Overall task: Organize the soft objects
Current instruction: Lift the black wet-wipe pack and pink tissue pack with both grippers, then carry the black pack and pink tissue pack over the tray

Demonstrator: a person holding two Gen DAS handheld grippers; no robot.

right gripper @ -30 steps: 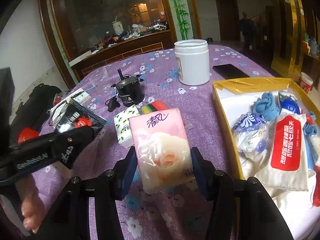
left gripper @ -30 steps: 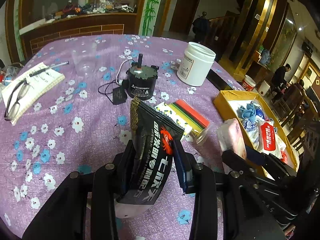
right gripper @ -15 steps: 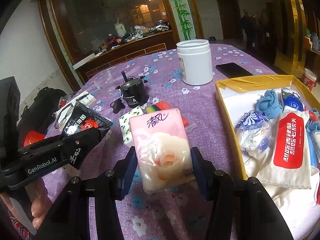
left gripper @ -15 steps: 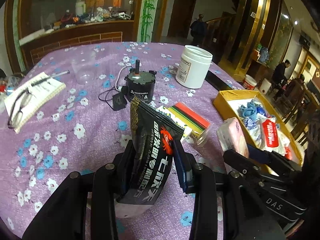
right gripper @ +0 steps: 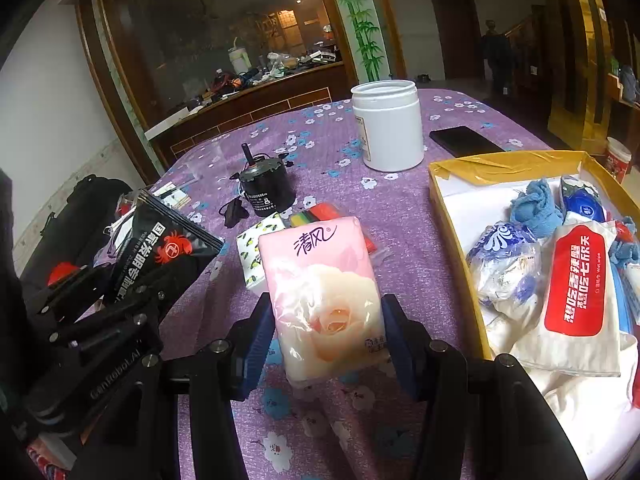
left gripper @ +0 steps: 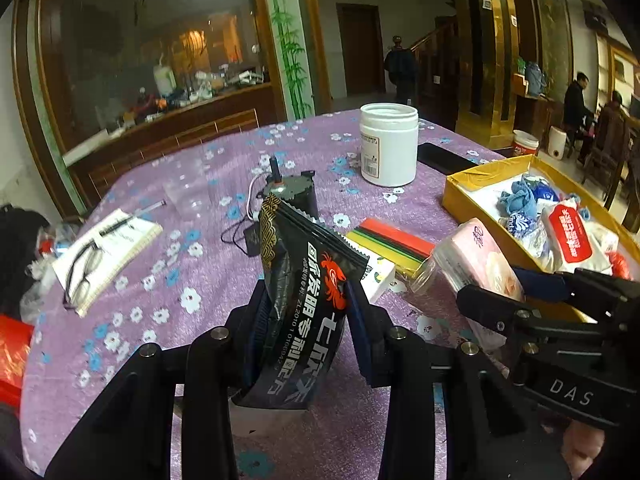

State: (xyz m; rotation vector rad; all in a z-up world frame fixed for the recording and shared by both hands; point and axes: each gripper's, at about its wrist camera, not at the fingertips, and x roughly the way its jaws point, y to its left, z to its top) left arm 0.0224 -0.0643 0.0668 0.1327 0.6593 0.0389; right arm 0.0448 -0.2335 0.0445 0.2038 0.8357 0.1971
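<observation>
A black pouch (left gripper: 308, 292) with a red crab print stands between the blue pads of my left gripper (left gripper: 308, 308), which is shut on it above the purple flowered cloth. In the right wrist view the same pouch (right gripper: 160, 256) tilts at the left. My right gripper (right gripper: 326, 320) is shut on a pink tissue pack (right gripper: 324, 300) with a rose picture, just left of the yellow box (right gripper: 452, 232). That box holds a blue cloth (right gripper: 534, 206), a red-labelled wipes pack (right gripper: 576, 280) and other soft packs. The left wrist view shows the pink pack (left gripper: 476, 256) beside the box (left gripper: 472, 200).
A white jar (right gripper: 388, 128), a black phone (right gripper: 464, 140) and a small black motor (right gripper: 266, 192) with a cable stand further back. A lemon-print tissue pack (right gripper: 256, 252) and coloured strips (left gripper: 394, 240) lie mid-table. A notebook with glasses (left gripper: 104, 252) lies at the left.
My left gripper has rolled and swung with the black pouch, lifting it closer to the right gripper. The right gripper and the pink pack have kept still.
</observation>
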